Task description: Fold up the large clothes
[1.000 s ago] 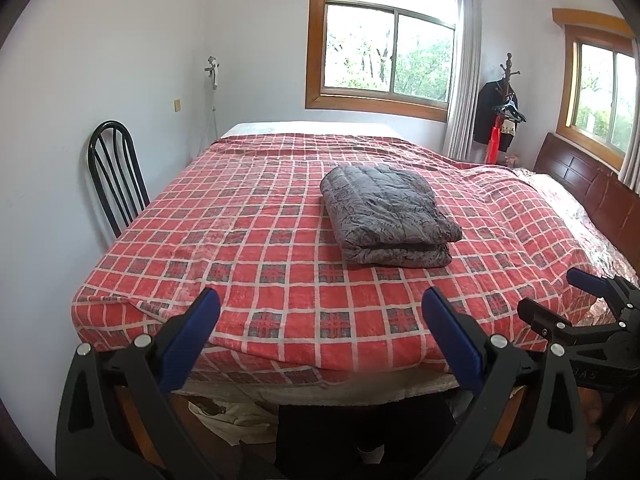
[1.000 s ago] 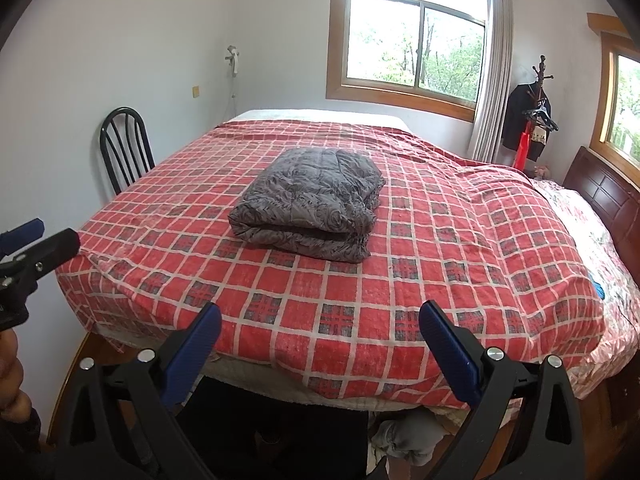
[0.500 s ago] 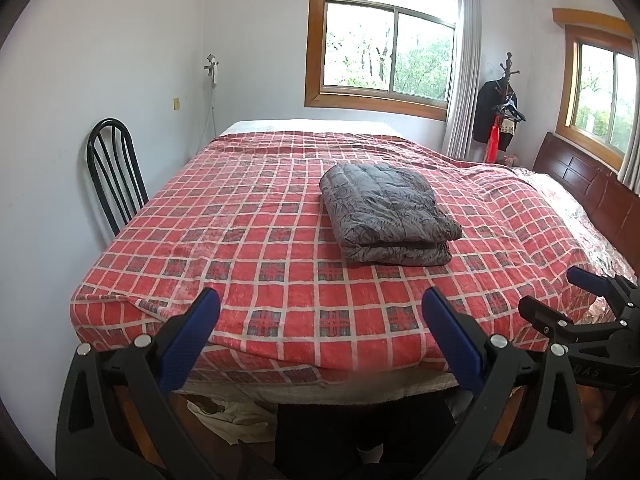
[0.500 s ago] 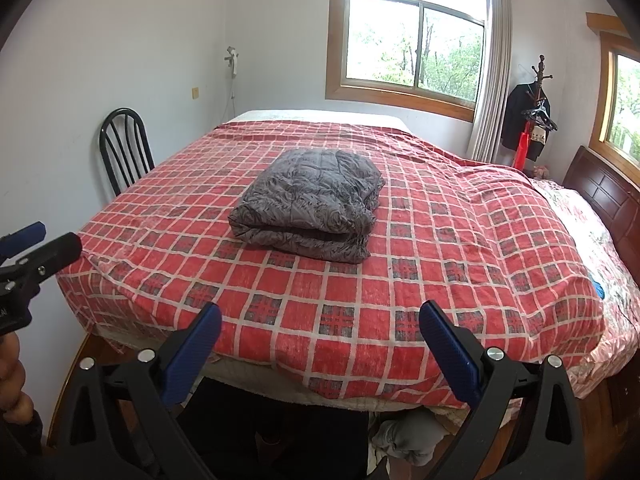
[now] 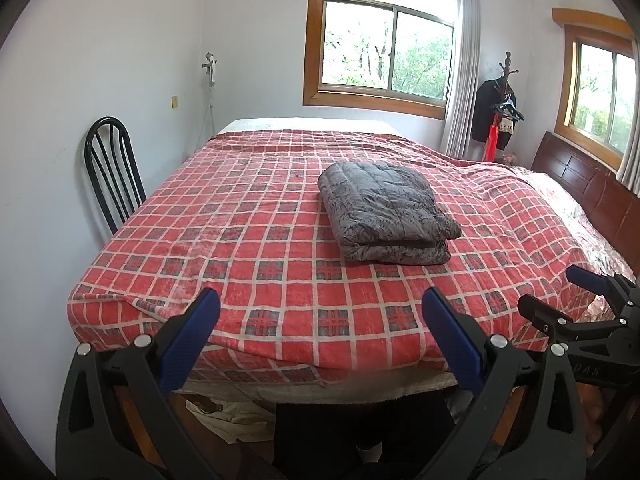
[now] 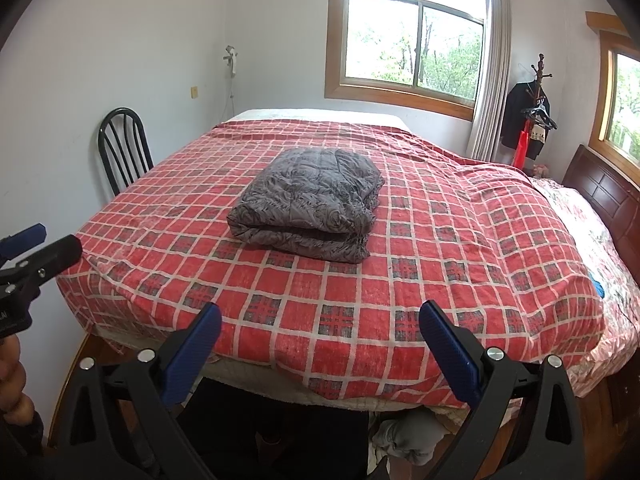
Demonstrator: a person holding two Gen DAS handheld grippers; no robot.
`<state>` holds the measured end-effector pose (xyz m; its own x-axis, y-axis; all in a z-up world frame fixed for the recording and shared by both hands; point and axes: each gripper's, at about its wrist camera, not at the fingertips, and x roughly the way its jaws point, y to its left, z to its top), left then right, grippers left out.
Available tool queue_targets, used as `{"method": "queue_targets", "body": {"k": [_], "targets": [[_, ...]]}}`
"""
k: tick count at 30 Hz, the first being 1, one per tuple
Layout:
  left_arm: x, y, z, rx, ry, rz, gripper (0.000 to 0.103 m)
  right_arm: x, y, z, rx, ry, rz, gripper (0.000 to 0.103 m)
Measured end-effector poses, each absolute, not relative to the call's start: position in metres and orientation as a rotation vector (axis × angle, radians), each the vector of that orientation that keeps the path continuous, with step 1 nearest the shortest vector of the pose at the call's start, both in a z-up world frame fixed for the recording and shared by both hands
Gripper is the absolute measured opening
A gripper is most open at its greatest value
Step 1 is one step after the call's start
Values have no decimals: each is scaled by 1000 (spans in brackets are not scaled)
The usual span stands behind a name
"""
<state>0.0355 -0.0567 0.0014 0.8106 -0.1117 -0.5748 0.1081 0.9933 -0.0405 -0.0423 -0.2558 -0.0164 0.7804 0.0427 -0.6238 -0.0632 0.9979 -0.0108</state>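
Soft window (image 5: 386, 58) daylight; sharp, fisheye-warped edges.

Quilted grey cloth bundle (image 5: 384, 210); matt checked bedspread (image 5: 256, 240); glossy wooden headboard (image 5: 592, 196).

Both views shift slightly: the bed (image 5: 280, 264) sits marginally lower in frame than a second ago. The folded grey garment (image 5: 384, 212) shows no displacement relative to it.

I see a dark grey quilted garment with a swirling leaf pattern (image 5: 386, 210), already folded into a thick, roughly rectangular bundle of several layers. It lies flat near the middle of the bed, on top of the red checked cover. Its rounded folded edge, where the stacked layers show, faces me (image 6: 306, 210). Nothing touches it.
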Motion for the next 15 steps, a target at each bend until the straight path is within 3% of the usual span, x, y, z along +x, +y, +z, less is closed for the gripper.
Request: {"method": "queue_targets", "body": {"k": [15], "targets": [[37,-58,-1,-2,620,-127,100,-43,-255,-16,-31,673,54,99]]}}
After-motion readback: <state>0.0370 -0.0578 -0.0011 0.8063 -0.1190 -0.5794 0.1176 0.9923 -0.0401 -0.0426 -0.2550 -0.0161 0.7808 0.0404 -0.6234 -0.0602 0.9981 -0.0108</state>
